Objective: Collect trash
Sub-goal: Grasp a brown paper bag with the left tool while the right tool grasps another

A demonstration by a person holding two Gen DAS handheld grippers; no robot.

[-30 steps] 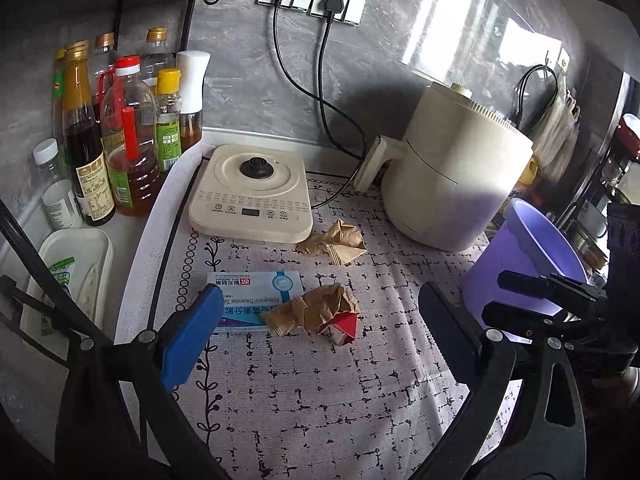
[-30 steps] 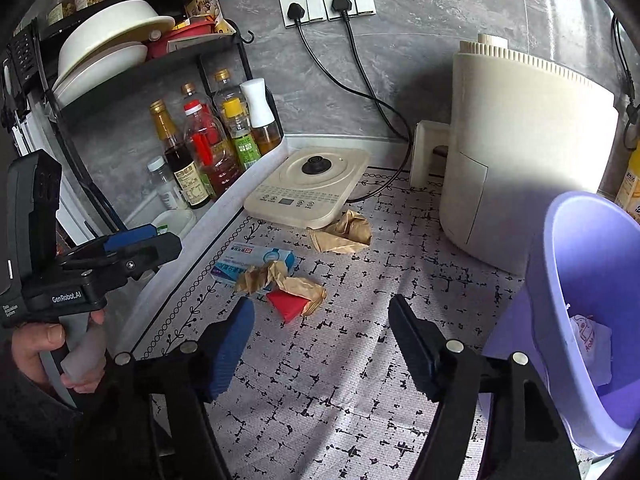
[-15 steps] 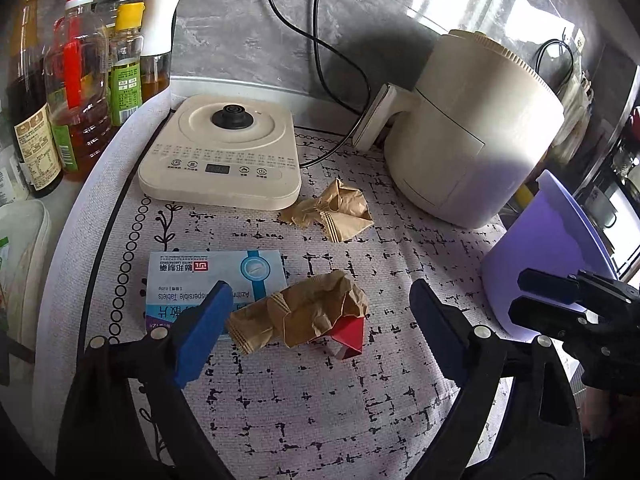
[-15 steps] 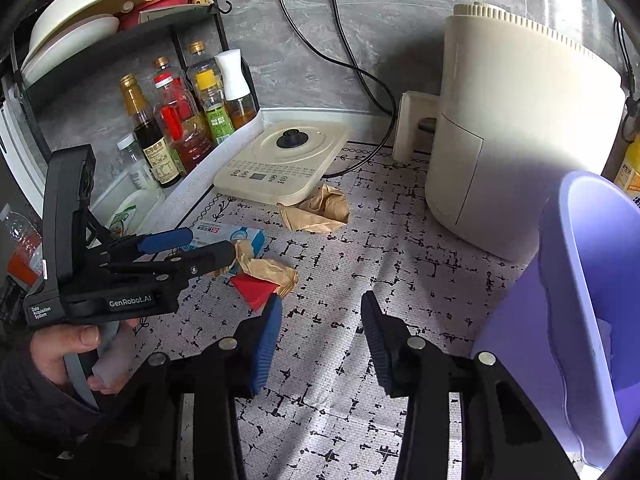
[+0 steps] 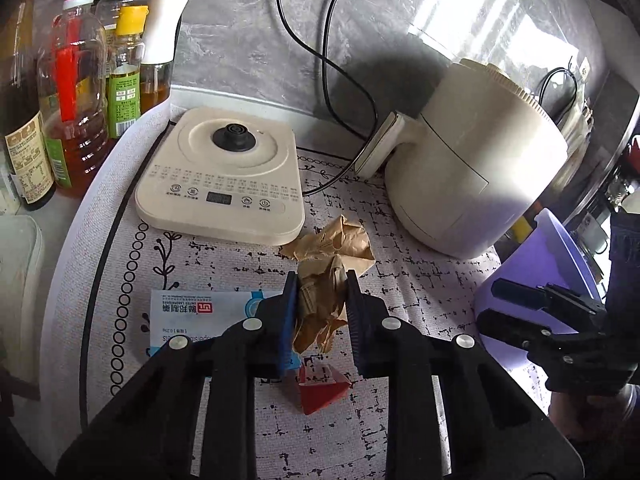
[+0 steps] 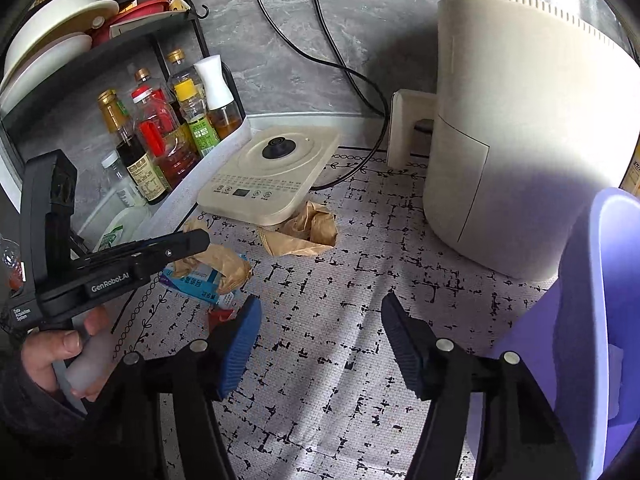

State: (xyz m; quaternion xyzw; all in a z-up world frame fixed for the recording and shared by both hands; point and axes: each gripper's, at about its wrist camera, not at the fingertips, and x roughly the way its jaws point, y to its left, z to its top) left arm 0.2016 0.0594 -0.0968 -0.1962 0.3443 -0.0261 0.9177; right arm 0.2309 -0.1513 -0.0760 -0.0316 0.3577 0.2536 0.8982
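Jaws of the left gripper (image 5: 322,308) are being closed on the crumpled brown paper wad (image 5: 320,308), near the patterned mat's (image 5: 400,420) left edge; the right gripper (image 6: 320,344), empty, is being opened beside the purple plastic bin (image 6: 592,300).

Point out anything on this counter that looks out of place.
Litter on the patterned mat: a crumpled brown paper wad between the closing left gripper jaws, another wad by the cooker base, a red scrap.
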